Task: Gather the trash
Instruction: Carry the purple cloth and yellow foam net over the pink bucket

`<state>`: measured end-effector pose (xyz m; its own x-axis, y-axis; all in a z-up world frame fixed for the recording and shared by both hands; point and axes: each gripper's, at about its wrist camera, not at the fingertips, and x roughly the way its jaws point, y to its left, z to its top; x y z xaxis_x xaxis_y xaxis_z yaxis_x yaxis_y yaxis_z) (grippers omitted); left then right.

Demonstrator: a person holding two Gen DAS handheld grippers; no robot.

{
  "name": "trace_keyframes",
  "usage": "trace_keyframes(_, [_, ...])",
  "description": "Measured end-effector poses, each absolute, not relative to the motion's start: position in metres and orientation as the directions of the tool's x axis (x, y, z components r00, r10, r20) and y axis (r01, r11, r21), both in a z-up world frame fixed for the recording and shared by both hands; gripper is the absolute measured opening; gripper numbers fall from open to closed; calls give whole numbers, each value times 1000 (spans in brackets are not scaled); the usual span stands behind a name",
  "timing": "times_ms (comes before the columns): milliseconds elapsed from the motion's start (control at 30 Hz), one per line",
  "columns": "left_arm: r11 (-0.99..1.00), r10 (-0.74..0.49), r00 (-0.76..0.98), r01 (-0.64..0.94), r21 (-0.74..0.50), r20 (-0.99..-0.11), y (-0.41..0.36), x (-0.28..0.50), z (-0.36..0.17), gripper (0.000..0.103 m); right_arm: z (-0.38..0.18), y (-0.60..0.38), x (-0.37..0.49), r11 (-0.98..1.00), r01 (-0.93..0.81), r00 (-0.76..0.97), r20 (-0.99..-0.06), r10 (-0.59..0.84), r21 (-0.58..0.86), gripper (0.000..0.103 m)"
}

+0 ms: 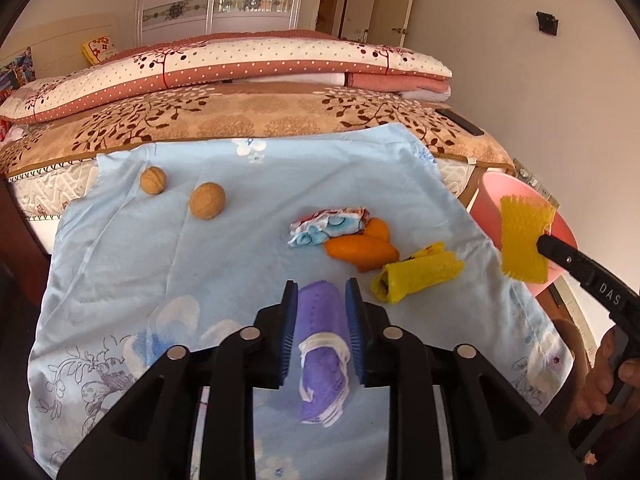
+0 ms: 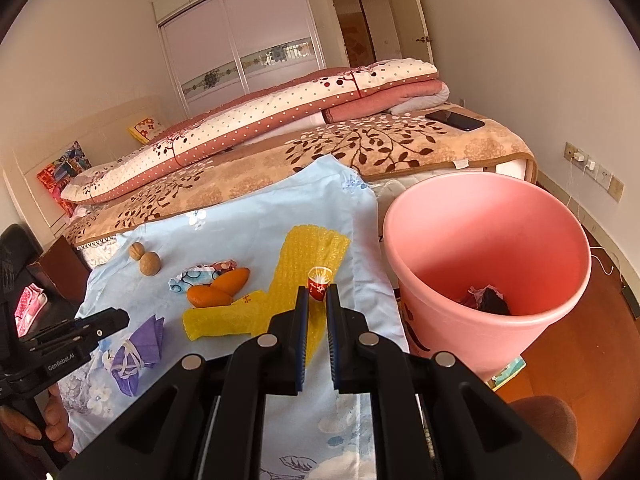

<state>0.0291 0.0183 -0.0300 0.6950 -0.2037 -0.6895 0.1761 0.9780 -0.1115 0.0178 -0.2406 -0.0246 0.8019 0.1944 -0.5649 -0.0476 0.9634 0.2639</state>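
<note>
Right gripper (image 2: 317,312): jaws nearly closed, pinching a yellow bubble-wrap sheet (image 1: 524,238) at right of the left-wrist frame, against the pink bin (image 2: 486,248).

Left gripper (image 1: 322,312): jaws open around the purple wrapper (image 1: 322,344), lower centre (contact uncertain).

Advice: carry the sheet fully past the rim, then release.

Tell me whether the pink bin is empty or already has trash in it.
Not empty. The right wrist view looks down into the upright pink bin, and a crumpled dark and pinkish wad lies at its bottom; the rest of the inside is bare.
</note>
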Motion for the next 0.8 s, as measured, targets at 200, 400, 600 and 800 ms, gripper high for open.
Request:
trace_keyframes(200, [982, -179, 665, 170, -86, -725, 21, 27, -44, 40, -26, -244, 18, 960, -56, 797, -566, 209, 276, 8])
trace_keyframes(400, [971, -227, 618, 207, -123, -753, 13, 31, -48, 40, -25, -244, 16, 959, -67, 797, -563, 218, 276, 8])
trace_keyframes(600, [972, -200, 593, 219, -82, -780, 0, 32, -57, 40, -27, -245, 15, 957, -71, 791, -569, 226, 282, 8])
trace_keyframes(800, [977, -183, 629, 201, -69, -756, -1, 31, -51, 26, -27, -247, 13, 956, -71, 792, -567, 227, 284, 8])
